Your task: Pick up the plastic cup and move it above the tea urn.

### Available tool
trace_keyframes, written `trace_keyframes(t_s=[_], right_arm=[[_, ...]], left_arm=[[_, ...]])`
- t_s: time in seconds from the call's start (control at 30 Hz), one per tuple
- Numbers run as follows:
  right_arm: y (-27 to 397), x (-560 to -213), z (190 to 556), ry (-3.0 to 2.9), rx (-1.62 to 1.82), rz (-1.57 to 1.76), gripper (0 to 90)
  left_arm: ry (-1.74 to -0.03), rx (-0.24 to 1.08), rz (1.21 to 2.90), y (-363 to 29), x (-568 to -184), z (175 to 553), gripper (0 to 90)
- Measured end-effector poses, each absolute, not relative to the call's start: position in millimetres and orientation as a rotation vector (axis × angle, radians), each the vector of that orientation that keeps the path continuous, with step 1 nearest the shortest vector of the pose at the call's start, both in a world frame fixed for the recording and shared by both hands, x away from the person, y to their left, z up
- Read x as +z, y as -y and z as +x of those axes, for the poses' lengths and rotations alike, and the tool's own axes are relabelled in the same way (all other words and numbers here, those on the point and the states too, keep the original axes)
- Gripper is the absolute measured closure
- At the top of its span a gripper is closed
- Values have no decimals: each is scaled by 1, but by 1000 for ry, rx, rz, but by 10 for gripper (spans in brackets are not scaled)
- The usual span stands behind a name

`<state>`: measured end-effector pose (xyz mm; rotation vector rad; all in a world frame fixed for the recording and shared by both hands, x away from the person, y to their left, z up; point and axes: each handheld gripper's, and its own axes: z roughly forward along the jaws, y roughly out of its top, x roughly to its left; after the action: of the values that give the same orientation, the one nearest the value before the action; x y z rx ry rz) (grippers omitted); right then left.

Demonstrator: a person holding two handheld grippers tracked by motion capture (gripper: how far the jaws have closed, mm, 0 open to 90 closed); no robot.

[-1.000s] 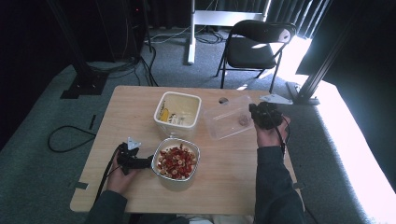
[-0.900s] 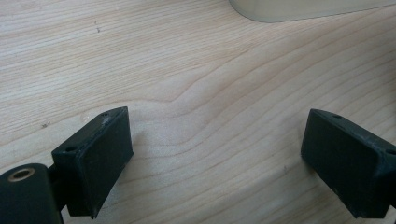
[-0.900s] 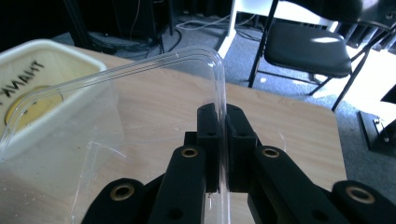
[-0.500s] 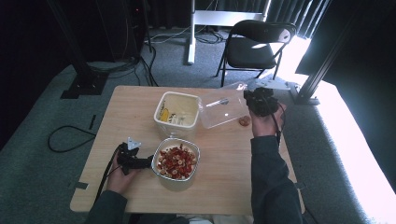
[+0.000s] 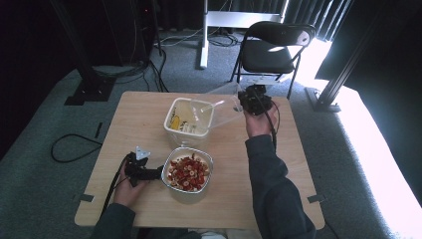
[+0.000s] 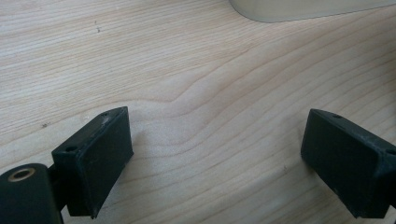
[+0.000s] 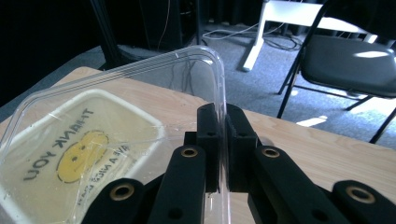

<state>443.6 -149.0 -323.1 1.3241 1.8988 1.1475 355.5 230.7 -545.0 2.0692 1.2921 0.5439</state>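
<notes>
Right claw is clamped tight on the edge of a clear plastic lid, both jaws pinching the rim so the lid sticks out ahead and off to the side of it, tilted up in the air. Right under and past that lid sits the white container with a yellow smiley and some lettering on its bottom, so the lid's hanging partly over it. Left claw is lying low on the wooden surface with its jaws spread wide and nothing between them, just bare wood grain. Its tips are right up next to the metal bowl full of red chopped stuff. That bowl sits just in front of the white container, nearer the person.
</notes>
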Motion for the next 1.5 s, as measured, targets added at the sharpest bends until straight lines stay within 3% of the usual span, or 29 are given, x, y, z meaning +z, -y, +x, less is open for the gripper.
trace_keyframes(t_s=[0.17, 0.2, 0.23, 0.3, 0.67, 0.93, 1.03, 1.1, 1.2, 1.5], right_arm=[[119, -328, 459, -1917, 1114, 1325, 860], [113, -329, 461, -1914, 1138, 1325, 778], [107, -329, 462, -1896, 1163, 1326, 642], [102, -328, 461, -1908, 1245, 1307, 567], [118, -342, 456, -1959, 1300, 1311, 521], [93, -353, 467, -2036, 1327, 1312, 572], [84, -356, 471, -2057, 1256, 1314, 686], [79, -356, 471, -2047, 1200, 1304, 808], [78, -353, 469, -2029, 1159, 1285, 857], [85, -335, 461, -1915, 1129, 1246, 864]], left_arm=[[-1291, 542, 2070, -231, -545, 356, 95], [-1291, 541, 2071, -231, -545, 356, 95], [-1291, 542, 2071, -231, -545, 356, 95], [-1292, 542, 2069, -231, -545, 356, 95], [-1292, 543, 2068, -231, -545, 356, 95], [-1291, 543, 2068, -231, -545, 356, 95], [-1291, 544, 2069, -231, -545, 356, 95], [-1290, 545, 2070, -231, -545, 356, 95], [-1292, 544, 2066, -231, -545, 356, 95], [-1293, 542, 2067, -231, -545, 356, 95]])
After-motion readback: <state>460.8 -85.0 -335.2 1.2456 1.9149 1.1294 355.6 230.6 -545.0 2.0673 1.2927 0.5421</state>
